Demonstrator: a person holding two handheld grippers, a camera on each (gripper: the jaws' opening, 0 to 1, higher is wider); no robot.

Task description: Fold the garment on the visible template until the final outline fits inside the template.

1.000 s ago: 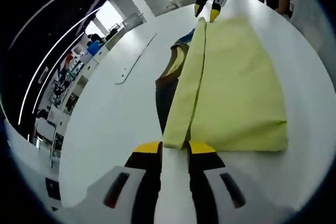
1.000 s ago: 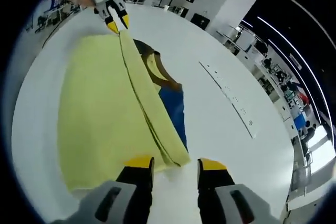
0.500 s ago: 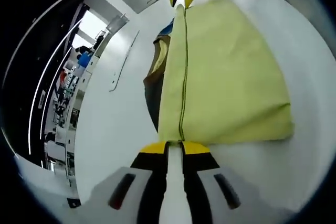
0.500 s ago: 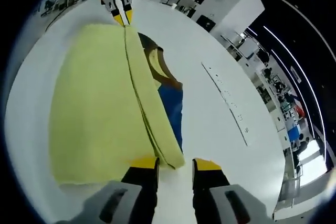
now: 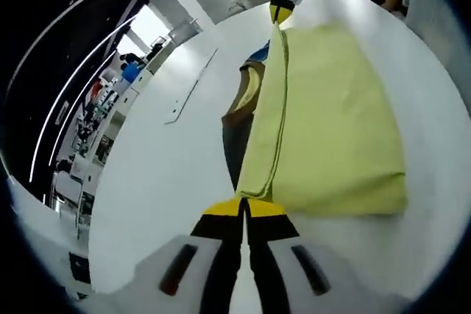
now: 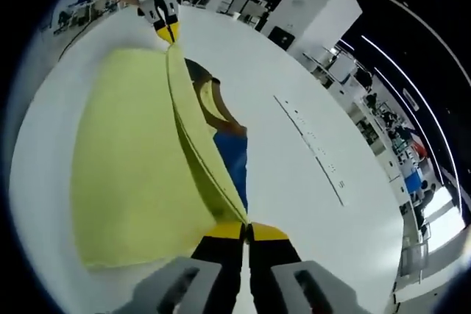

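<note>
A yellow garment [image 5: 331, 123] of soft, matte cloth lies on a smooth white tabletop [image 5: 169, 174]. It is folded into a rough rectangle, with a thin dark seam line running along the raised fold. Its long axis runs from one gripper to the other.

In the left gripper view, the left gripper [image 5: 245, 207] has black jaws with yellow tips, and the jaws are pressed together on the near corner of the folded edge. From there the fold goes away toward the right gripper [image 5: 279, 11], which is near the far edge of the tabletop and pinches the other end of the same edge. This edge is lifted a little, while the wide part of the garment lies flat on the tabletop.

In the right gripper view, the right gripper [image 6: 247, 232] is clenched on the near end of the fold of the garment [image 6: 125, 174], and the left gripper [image 6: 166, 31] grips the far end, with a hand behind it.

Beside the lifted fold, a dark template [image 5: 234, 137] lies flat on the tabletop; it shows blue, brown and a yellow curved shape [image 6: 234, 159]. Most of it is hidden under the garment. A thin pale strip [image 6: 309, 145] with small marks lies apart on the tabletop.
</note>
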